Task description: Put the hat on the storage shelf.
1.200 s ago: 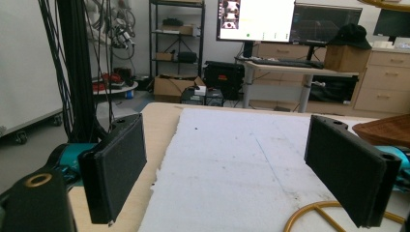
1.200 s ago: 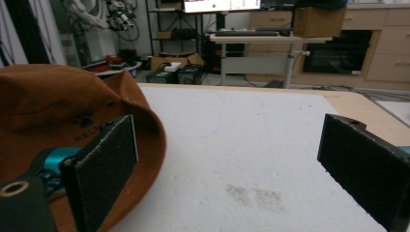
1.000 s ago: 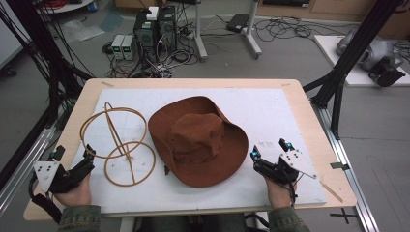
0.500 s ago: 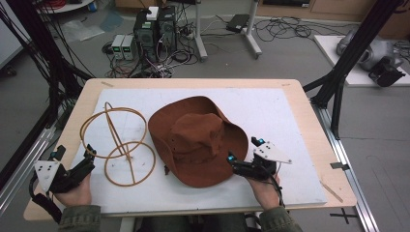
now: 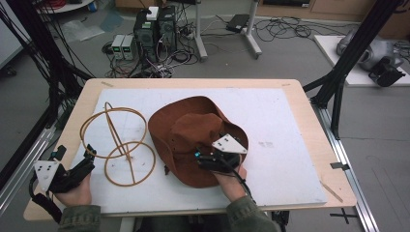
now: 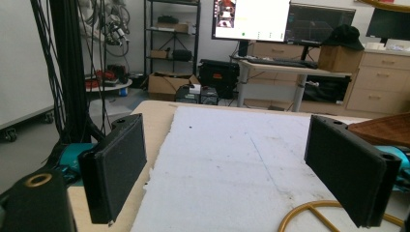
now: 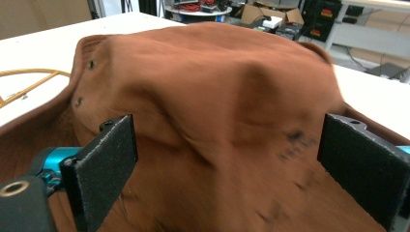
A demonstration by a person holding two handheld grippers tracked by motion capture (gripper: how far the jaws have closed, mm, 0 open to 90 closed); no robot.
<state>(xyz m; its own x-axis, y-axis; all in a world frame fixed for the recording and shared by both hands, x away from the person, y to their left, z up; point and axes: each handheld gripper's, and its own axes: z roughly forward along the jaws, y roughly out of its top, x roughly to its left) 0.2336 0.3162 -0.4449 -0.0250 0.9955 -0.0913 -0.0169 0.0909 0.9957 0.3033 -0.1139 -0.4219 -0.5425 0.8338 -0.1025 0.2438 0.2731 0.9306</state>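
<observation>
A brown wide-brimmed hat [image 5: 188, 130] lies on the white board [image 5: 280, 121], brim curled up at the back. My right gripper [image 5: 205, 157] hovers over its near brim, open, and its jaws straddle the crown [image 7: 212, 87] without touching it. A tan wire stand [image 5: 118, 145] made of rings lies left of the hat. My left gripper [image 5: 76, 153] rests open at the board's near-left corner, just short of the stand. Between its jaws [image 6: 237, 174] is bare board, with a curve of the wire stand [image 6: 309, 212] low on the right.
The board sits on a wooden table [image 5: 309, 111]. Black frame posts [image 5: 338, 82] stand at both sides of the table. Computers and cables [image 5: 154, 34] lie on the floor beyond the far edge.
My right gripper has moved left from the board's right side onto the hat's near brim, still open. The left gripper and the wire stand have stayed put.
</observation>
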